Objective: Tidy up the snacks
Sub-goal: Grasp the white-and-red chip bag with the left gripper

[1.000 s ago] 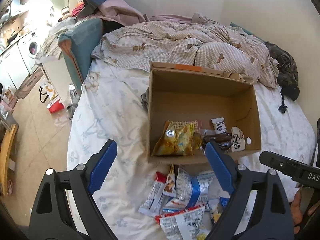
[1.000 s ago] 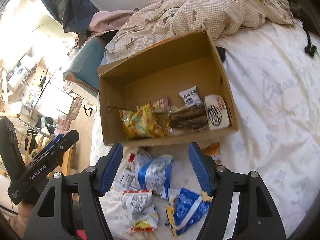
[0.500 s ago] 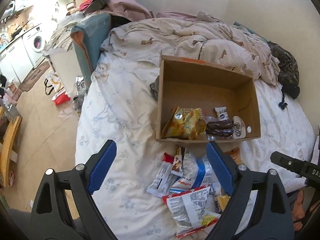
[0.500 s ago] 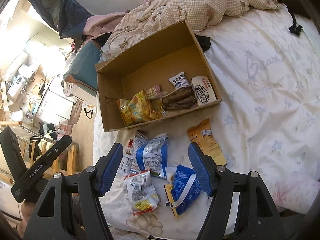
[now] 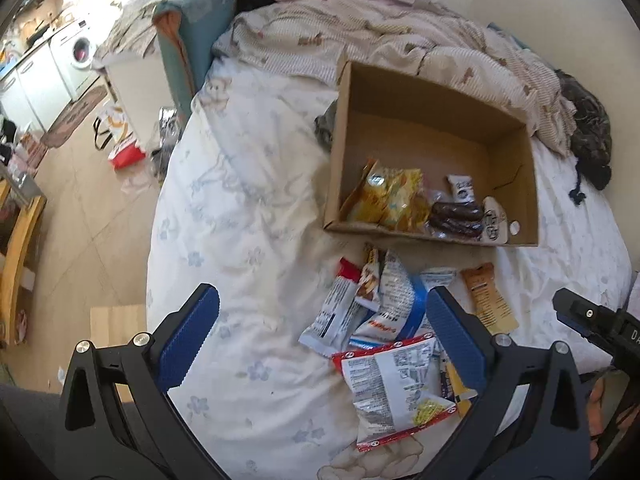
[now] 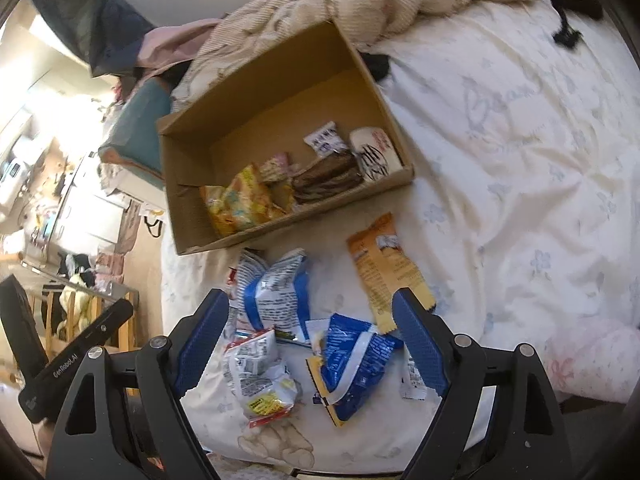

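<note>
Cardboard box [image 5: 436, 120]: plain brown corrugated board, matt, inside walls slightly scuffed. Sits on the bed sheet [image 5: 248, 208], soft creased cotton-like cloth, matt, pale floral print. Quilt [image 5: 400, 44] at the bed's far edge: checked woven cloth, rumpled.

Loose snack packets near the bed's front edge: red-edged packet [image 5: 394, 384], crinkled glossy plastic film; blue packet [image 6: 352, 364], shiny foil-like film, creased; orange wrapper [image 6: 384, 268], smoother, flat, low sheen. Yellow bag [image 5: 390, 200] in the box: glossy, wrinkled.

Left hand-held gripper [image 5: 320, 340]: black matt plastic arms, blue ribbed rubbery pads [image 5: 188, 340], 2 bright metal screw heads per arm.

Floor [image 5: 80, 200]: smooth, light wood-look finish.
</note>
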Demonstrator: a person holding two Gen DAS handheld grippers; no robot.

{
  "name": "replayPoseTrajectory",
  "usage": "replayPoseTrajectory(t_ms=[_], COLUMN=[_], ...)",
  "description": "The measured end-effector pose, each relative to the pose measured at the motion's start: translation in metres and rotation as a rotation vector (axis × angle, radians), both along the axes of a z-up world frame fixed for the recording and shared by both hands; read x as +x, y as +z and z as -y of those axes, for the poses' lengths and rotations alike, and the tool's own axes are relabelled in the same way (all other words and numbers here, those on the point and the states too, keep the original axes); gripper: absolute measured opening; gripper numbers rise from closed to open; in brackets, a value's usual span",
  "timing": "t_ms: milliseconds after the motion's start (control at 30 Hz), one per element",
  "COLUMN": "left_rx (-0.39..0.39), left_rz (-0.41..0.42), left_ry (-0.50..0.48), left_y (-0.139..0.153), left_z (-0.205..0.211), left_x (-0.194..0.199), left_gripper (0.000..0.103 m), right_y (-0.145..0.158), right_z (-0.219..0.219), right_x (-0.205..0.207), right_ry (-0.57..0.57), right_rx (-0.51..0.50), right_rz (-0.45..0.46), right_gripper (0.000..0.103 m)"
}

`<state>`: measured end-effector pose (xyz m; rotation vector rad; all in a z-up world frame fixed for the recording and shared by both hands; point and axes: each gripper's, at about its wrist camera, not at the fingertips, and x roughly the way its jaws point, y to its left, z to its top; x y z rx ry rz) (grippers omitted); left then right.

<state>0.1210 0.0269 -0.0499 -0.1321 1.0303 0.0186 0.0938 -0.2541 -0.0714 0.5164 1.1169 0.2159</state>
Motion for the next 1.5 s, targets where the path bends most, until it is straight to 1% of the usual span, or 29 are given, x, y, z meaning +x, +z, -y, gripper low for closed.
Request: replayPoseTrajectory(t_ms=[133, 200, 233, 300, 367, 467, 567, 633, 733, 767, 867, 967, 1000, 1033, 1100, 1167, 1200, 1267, 1333, 1400, 1500], left_rx=[-0.062, -0.083, -0.107, -0.146, -0.172, -0.205, -0.209, -0.196, -0.187, -0.171, -0.126, -0.117, -0.117, -0.108, -0.081, -0.077, -0.076, -0.074, -0.059, -0.042, -0.047], left_rz=[-0.068, -0.132, -0.186, -0.255, -0.299, -0.362, -0.404, -0.436, -0.488, -0.5, -0.508, -0.505, -0.504, -0.506, -0.507, -0.505, -0.503, -0.496, -0.47, -0.43, -0.37], left_ry=[0.045, 0.045, 0.044, 0.054, 0.059, 0.021, 0.025, 0.04, 0.038, 0.037, 0.013, 0.002, 0.0, -0.007, -0.032, -0.055, -0.064, -0.082, -0.081, -0.073, -0.046], left_y=[-0.018, -0.033, -0.044, -0.061, -0.077, -0.096, -0.112, -0.124, -0.139, -0.143, -0.15, -0.149, -0.149, -0.148, -0.144, -0.139, -0.137, -0.129, -0.117, -0.103, -0.081], left_z=[-0.008, -0.007, -0.006, -0.004, 0.004, 0.025, 0.04, 0.046, 0.056, 0.059, 0.068, 0.072, 0.073, 0.074, 0.078, 0.081, 0.082, 0.082, 0.08, 0.077, 0.069], left_x=[0.004, 0.006, 0.006, 0.002, -0.005, -0.01, -0.012, -0.013, -0.012, -0.013, -0.015, -0.017, -0.019, -0.02, -0.021, -0.022, -0.023, -0.023, -0.025, -0.027, -0.029], left_gripper=[0.102, 0.102, 0.102, 0.102, 0.102, 0.102, 0.102, 0.102, 0.102, 0.102, 0.102, 0.101, 0.095, 0.082, 0.063, 0.056, 0.049, 0.046, 0.044, 0.044, 0.044], right_y=[-0.009, -0.01, -0.011, -0.013, -0.014, -0.017, -0.018, -0.018, -0.02, -0.02, -0.021, -0.023, -0.023, -0.023, -0.024, -0.026, -0.027, -0.031, -0.037, -0.048, -0.066], right_z=[-0.004, -0.007, -0.009, -0.011, -0.014, -0.016, -0.017, -0.017, -0.015, -0.013, -0.007, -0.004, -0.004, -0.004, -0.004, -0.003, -0.002, 0.0, 0.001, 0.002, 0.0], right_x=[0.005, 0.007, 0.009, 0.01, 0.011, 0.014, 0.015, 0.015, 0.015, 0.014, 0.013, 0.013, 0.012, 0.012, 0.012, 0.011, 0.011, 0.009, 0.007, 0.003, -0.001], right_ry=[0.002, 0.009, 0.015, 0.021, 0.03, 0.041, 0.038, 0.041, 0.04, 0.037, 0.019, 0.006, 0.004, 0.002, 0.003, 0.002, 0.0, -0.004, -0.003, -0.01, -0.014], right_rx=[0.027, 0.027, 0.025, 0.027, 0.032, 0.038, 0.047, 0.044, 0.037, 0.037, 0.048, 0.061, 0.063, 0.063, 0.058, 0.055, 0.057, 0.067, 0.084, 0.118, 0.159], right_rz=[-0.033, -0.038, -0.042, -0.046, -0.052, -0.064, -0.07, -0.069, -0.075, -0.078, -0.088, -0.095, -0.096, -0.097, -0.101, -0.109, -0.116, -0.137, -0.173, -0.232, -0.319], right_gripper=[0.086, 0.086, 0.086, 0.086, 0.086, 0.086, 0.086, 0.086, 0.086, 0.086, 0.086, 0.086, 0.086, 0.086, 0.086, 0.086, 0.086, 0.086, 0.086, 0.086, 0.086])
